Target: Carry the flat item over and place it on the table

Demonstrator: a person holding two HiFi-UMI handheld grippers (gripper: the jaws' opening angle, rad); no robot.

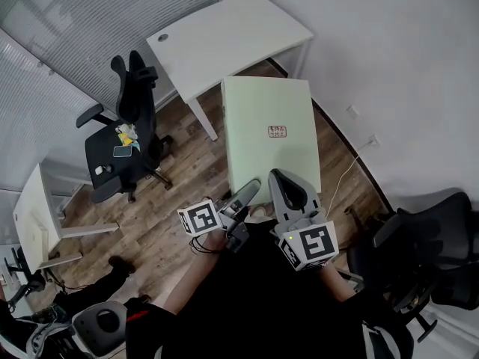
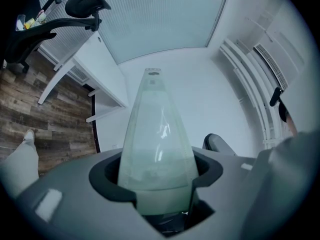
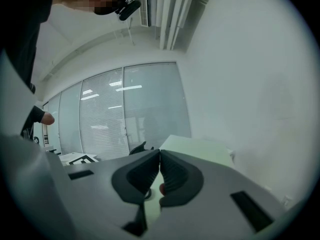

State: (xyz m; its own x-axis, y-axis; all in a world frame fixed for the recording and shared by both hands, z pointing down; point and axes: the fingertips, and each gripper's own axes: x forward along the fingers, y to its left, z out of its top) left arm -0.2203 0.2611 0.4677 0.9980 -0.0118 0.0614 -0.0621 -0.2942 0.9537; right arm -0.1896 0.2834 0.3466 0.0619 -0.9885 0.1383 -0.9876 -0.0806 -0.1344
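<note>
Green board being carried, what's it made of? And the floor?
Green board: probably plastic or coated sheet, smooth and slightly glossy; light glints on it in the left gripper view. Floor: brown grained planks; real wood or laminate, can't tell.

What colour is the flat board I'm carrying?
Pale green board, small red mark; head view shows it best.

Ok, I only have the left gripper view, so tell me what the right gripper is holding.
Observer: The right gripper has its jaws nearly together on the near edge of the pale green flat board.
Operator: Describe the board's top face.
Observer: A small red stamp sits near its middle.
Operator: Now the table.
Observer: The white rectangular table has a round cable hole at one corner.
</note>
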